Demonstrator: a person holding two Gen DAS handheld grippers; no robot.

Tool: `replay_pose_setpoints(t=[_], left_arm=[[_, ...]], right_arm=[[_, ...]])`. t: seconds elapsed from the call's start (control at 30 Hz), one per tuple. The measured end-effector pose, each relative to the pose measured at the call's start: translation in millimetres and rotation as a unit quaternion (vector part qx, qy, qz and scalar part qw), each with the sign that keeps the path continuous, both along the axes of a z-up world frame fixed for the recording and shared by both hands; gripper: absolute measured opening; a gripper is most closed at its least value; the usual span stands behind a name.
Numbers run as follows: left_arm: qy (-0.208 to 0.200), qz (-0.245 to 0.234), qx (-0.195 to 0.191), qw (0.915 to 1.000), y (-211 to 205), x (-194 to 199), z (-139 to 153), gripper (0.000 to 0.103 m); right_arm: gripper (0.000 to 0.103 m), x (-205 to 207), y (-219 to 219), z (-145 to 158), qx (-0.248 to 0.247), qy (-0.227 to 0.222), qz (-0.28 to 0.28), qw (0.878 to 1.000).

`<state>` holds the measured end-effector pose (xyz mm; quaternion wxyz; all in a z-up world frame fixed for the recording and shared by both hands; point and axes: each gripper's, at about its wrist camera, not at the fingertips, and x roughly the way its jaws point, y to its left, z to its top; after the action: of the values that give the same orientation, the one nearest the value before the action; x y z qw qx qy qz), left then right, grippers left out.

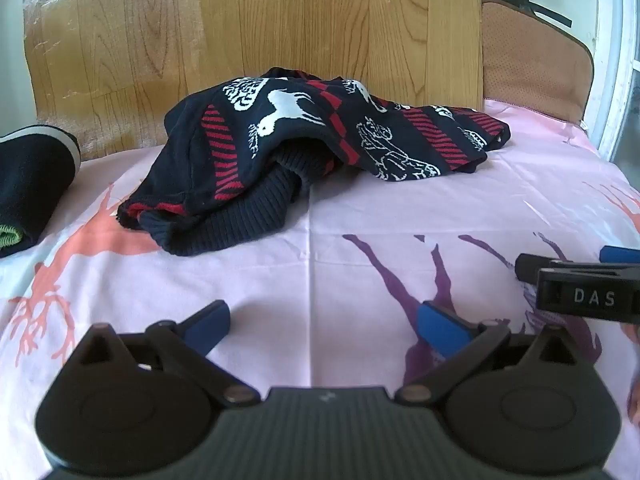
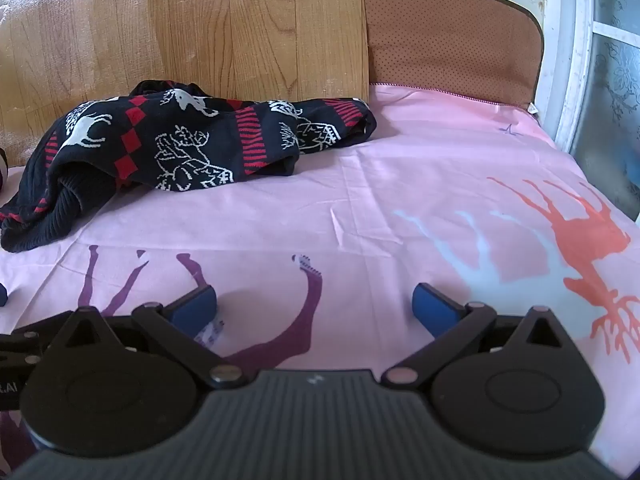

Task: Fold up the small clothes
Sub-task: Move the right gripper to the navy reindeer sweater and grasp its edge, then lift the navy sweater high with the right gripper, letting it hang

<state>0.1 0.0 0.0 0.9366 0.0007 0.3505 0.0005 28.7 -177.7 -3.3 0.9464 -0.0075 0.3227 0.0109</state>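
A small navy knit sweater (image 1: 304, 144) with red stripes and white reindeer lies crumpled on the pink sheet (image 1: 320, 248), at the far side against the wooden board. It also shows in the right wrist view (image 2: 180, 148), far left. My left gripper (image 1: 324, 326) is open and empty, low over the sheet, well short of the sweater. My right gripper (image 2: 314, 308) is open and empty, to the right of the left one and nearer than the sweater. Its side shows at the right edge of the left wrist view (image 1: 580, 280).
A folded dark garment (image 1: 28, 188) with a green edge lies at the far left. A wooden board (image 1: 260, 28) stands behind the sweater, a brown cushion (image 2: 452, 32) to its right. A window frame (image 2: 572, 60) borders the right side. The pink sheet (image 2: 420, 184) carries printed deer.
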Motion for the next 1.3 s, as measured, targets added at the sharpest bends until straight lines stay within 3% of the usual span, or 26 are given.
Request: replay_pose_setpoints(t=[0.17,0.37,0.47,0.57,0.63,0.67,0.73,0.8,0.87,0.93,0.97,1.0,1.1,1.2,1.3], left_arm=[[0.001,-0.003,-0.001,1.0,3,-2,4,0.103],[-0.006,-0.048,0.008,0.9988,14,-17,2,0.102],[-0.09,-0.002,-0.032,0.9954,54,-43,11,0.1],[-0.192,0.068,-0.021,0.9789,94,-63,20,0.103],[-0.201,0.089,0.01,0.9756,112,-57,22,0.103],[-0.189,0.095,0.007,0.9774,122,-51,21,0.103],[-0.167,0.108,-0.039,0.9792,138,-42,19,0.103],[-0.158,0.119,-0.085,0.9765,151,-37,17,0.103],[-0.168,0.127,-0.106,0.9718,161,-41,18,0.103],[-0.16,0.131,-0.128,0.97,168,-40,16,0.103],[-0.154,0.131,-0.134,0.9702,174,-37,11,0.103],[-0.148,0.13,-0.14,0.9704,176,-35,10,0.102],[-0.142,0.128,-0.148,0.9703,182,-35,8,0.099],[-0.134,0.122,-0.151,0.9718,181,-35,7,0.095],[-0.134,0.12,-0.153,0.9717,181,-36,6,0.092]], right_arm=[[0.103,0,0,0,0.0,0.001,-0.001,1.0],[0.103,-1,-3,-3,0.002,0.0,-0.001,1.0],[0.103,0,-2,-6,0.003,0.0,0.003,1.0],[0.103,-2,-2,-3,0.014,-0.013,0.01,1.0],[0.103,-11,3,8,0.034,-0.058,0.023,0.998],[0.103,-16,11,16,0.029,-0.095,0.033,0.994],[0.103,-24,40,32,-0.007,-0.178,0.081,0.981],[0.103,-21,73,45,-0.054,-0.196,0.15,0.967],[0.103,-16,110,47,-0.105,-0.211,0.223,0.946],[0.09,-5,143,39,-0.168,-0.195,0.287,0.923],[0.071,0,155,34,-0.191,-0.179,0.314,0.913],[0.058,8,168,29,-0.207,-0.161,0.338,0.904],[0.057,25,195,20,-0.22,-0.137,0.373,0.891],[0.057,29,213,7,-0.271,-0.136,0.39,0.869],[0.055,30,210,3,-0.296,-0.146,0.397,0.856]])
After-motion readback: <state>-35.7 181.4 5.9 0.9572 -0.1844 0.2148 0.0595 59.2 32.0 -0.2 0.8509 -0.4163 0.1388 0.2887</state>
